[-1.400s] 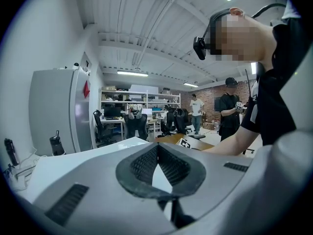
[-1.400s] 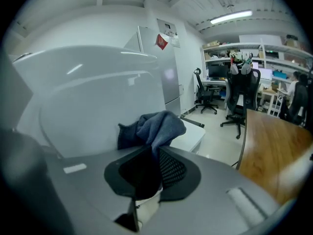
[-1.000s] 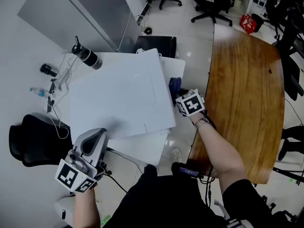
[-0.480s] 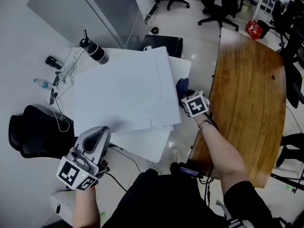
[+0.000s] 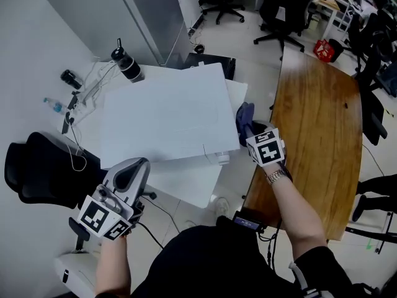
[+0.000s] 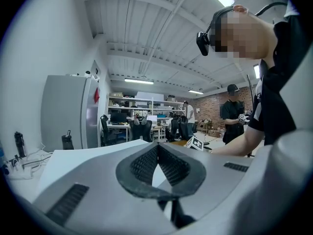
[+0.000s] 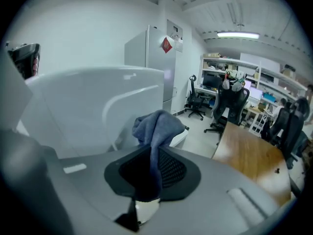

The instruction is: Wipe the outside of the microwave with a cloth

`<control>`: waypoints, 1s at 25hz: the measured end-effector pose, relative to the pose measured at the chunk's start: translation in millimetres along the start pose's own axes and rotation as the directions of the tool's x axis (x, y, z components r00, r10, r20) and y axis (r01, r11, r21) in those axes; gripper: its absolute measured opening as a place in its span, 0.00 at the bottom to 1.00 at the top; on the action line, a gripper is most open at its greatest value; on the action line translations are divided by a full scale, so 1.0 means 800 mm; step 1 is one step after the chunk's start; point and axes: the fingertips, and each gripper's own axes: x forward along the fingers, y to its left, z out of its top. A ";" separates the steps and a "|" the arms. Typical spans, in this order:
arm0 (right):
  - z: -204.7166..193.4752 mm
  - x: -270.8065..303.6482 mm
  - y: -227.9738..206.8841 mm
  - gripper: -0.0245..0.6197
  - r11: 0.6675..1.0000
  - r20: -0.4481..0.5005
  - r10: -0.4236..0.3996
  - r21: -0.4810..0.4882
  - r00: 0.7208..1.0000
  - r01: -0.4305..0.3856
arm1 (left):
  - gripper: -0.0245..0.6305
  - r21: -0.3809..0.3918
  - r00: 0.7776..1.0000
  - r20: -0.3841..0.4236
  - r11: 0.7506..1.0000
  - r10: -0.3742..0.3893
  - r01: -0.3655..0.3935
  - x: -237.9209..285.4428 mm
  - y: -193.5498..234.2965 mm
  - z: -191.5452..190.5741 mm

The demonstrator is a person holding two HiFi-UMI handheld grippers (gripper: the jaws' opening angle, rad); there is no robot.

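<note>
The white microwave [image 5: 161, 113] stands on a white table, seen from above in the head view. My right gripper [image 5: 249, 133] is at its right side, shut on a blue cloth [image 5: 244, 119] that bunches up beyond the jaws. In the right gripper view the cloth [image 7: 159, 126] hangs through the pads, with the microwave [image 7: 93, 106] just to the left. My left gripper [image 5: 138, 167] is low at the microwave's near left corner, shut with nothing in it; its pads [image 6: 171, 166] meet in the left gripper view.
A black bottle [image 5: 127, 67], a small bottle [image 5: 53, 104] and cables lie behind and left of the microwave. A wooden table [image 5: 316, 129] is to the right, a black chair [image 5: 37, 166] to the left, a grey cabinet [image 5: 118, 17] behind. A person [image 6: 234, 119] stands across the room.
My right gripper has risen with the cloth along the microwave's right side, and more cloth shows above the jaws. The left gripper has shifted a little near the front left corner.
</note>
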 end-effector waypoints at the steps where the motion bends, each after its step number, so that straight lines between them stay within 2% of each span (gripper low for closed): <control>1: 0.002 -0.012 0.005 0.11 1.000 0.008 -0.008 -0.002 1.000 0.008 | 0.04 -0.004 1.000 0.007 1.000 -0.003 0.003 -0.005 0.000 0.000; 9: 0.012 -0.115 0.047 0.11 0.994 0.067 -0.105 -0.001 0.992 0.105 | 0.04 -0.028 0.998 0.057 0.999 -0.035 0.037 -0.060 0.005 -0.008; 16: 0.019 -0.198 0.115 0.11 0.984 0.134 -0.173 -0.009 0.976 0.176 | 0.04 -0.049 0.995 0.091 0.998 -0.044 0.048 -0.121 0.012 -0.018; 20: 0.024 -0.225 0.170 0.11 0.985 0.170 -0.162 -0.030 0.972 0.169 | 0.04 -0.062 0.994 0.101 0.997 -0.043 0.050 -0.153 0.016 -0.027; 25: 0.032 -0.229 0.254 0.12 0.991 0.192 -0.085 -0.082 0.978 0.102 | 0.04 -0.075 0.994 0.107 0.997 -0.025 0.033 -0.196 0.020 -0.037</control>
